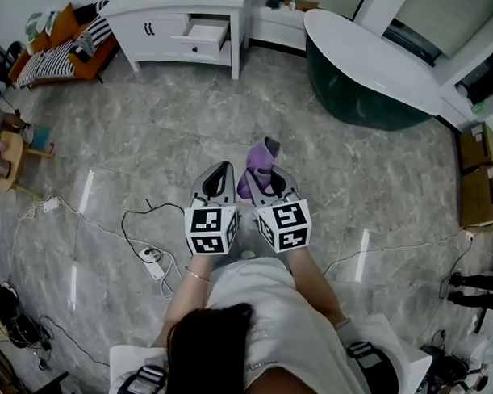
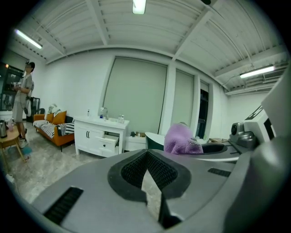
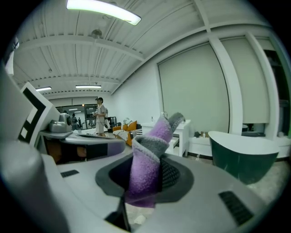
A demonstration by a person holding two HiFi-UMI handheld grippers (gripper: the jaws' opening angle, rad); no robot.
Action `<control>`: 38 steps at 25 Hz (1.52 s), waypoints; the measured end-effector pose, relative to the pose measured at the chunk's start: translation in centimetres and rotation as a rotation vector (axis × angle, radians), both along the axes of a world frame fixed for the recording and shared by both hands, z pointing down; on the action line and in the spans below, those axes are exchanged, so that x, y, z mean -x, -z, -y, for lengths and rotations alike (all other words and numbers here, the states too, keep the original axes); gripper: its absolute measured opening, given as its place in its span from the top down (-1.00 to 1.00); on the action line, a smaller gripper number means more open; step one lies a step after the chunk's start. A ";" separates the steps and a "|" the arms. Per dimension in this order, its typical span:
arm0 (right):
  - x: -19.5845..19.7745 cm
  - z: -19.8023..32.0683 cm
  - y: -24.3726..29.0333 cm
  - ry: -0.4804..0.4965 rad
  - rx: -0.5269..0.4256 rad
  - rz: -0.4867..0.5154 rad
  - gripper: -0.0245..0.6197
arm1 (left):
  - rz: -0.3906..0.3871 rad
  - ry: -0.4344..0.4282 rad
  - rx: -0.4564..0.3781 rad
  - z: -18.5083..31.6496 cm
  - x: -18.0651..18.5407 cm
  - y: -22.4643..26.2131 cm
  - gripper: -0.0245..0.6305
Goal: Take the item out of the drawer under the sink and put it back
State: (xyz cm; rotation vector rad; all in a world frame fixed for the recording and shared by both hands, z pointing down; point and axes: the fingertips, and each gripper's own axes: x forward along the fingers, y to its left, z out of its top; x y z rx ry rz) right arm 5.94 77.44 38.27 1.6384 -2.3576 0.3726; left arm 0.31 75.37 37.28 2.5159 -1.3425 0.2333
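A purple and grey fuzzy cloth item (image 1: 258, 159) sticks up from my right gripper (image 1: 267, 181), whose pads are shut on it; in the right gripper view the item (image 3: 146, 170) fills the gap of that gripper (image 3: 150, 160). Just to its left, my left gripper (image 1: 221, 170) is held alongside with its pads together and nothing between them, as the left gripper view (image 2: 146, 155) also shows. Both are held above the marble floor, pointing toward the white sink cabinet (image 1: 160, 26) far ahead, whose drawer (image 1: 205, 31) stands pulled open. The item (image 2: 181, 139) also appears in the left gripper view.
A dark green bathtub (image 1: 364, 71) stands at the upper right. An orange sofa (image 1: 66, 44) is at the far left, and cardboard boxes (image 1: 481, 176) sit at the right edge. A power strip with cables (image 1: 153, 266) lies on the floor near my left side. A person (image 2: 22, 98) stands at the left.
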 end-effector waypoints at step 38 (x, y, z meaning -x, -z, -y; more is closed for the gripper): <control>7.1 32.3 -0.7 -0.043 0.004 0.010 0.55 | -0.002 0.001 0.070 32.9 8.5 -1.3 0.92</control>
